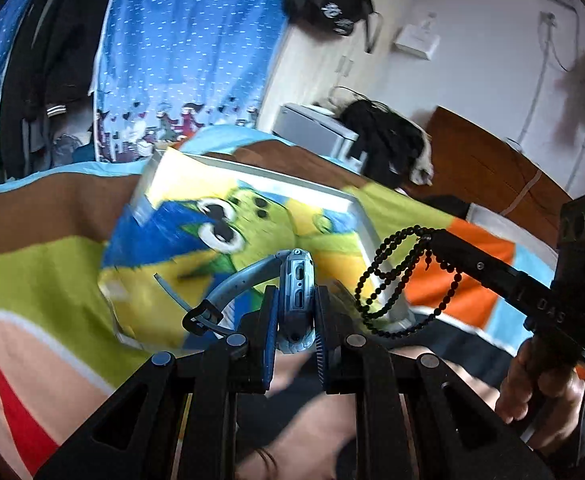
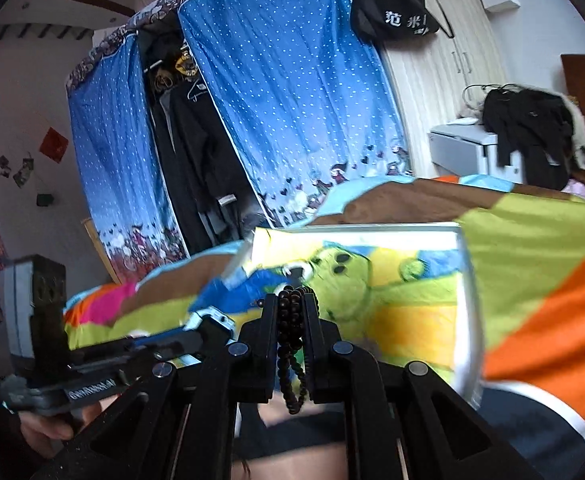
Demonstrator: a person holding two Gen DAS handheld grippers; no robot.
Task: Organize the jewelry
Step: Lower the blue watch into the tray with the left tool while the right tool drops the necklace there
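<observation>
Two pieces of jewelry are in play, one per gripper, along with one shallow box. The left gripper [image 1: 295, 312] is clamped on a blue watch [image 1: 297, 300]: its case stands on edge between the blue-padded fingers [image 1: 270, 332], side buttons and slots facing the camera, while the pale blue-grey strap arcs away toward 9 o'clock and ends in a dark buckle loop. The right gripper [image 2: 291, 320] is closed on a bead strand [image 2: 291, 344], a string of small, round, dark brown-black beads bunched into several loops; in the right wrist view a clump sits at the fingertips and the rest hangs down between the fingers toward 6 o'clock. From the left wrist view the same right gripper [image 1: 432, 238] comes in from 3 o'clock, and the strand [image 1: 388, 280] dangles off its tip in at least three drooping loops, hanging in front of the box's right edge. The box [image 1: 252, 172] is one white-rimmed, rectangular tray whose panel shows a green and blue cartoon animal with big eyes on yellow; it sits tilted on a bedspread [image 1: 52, 264] of brown, lime, orange, peach and light blue blocks, at 12 o'clock from both grippers. Both pieces are held in the air over or just before it, neither touching it. One hand [image 1: 540, 392] grips the right tool's handle at 4 o'clock.
</observation>
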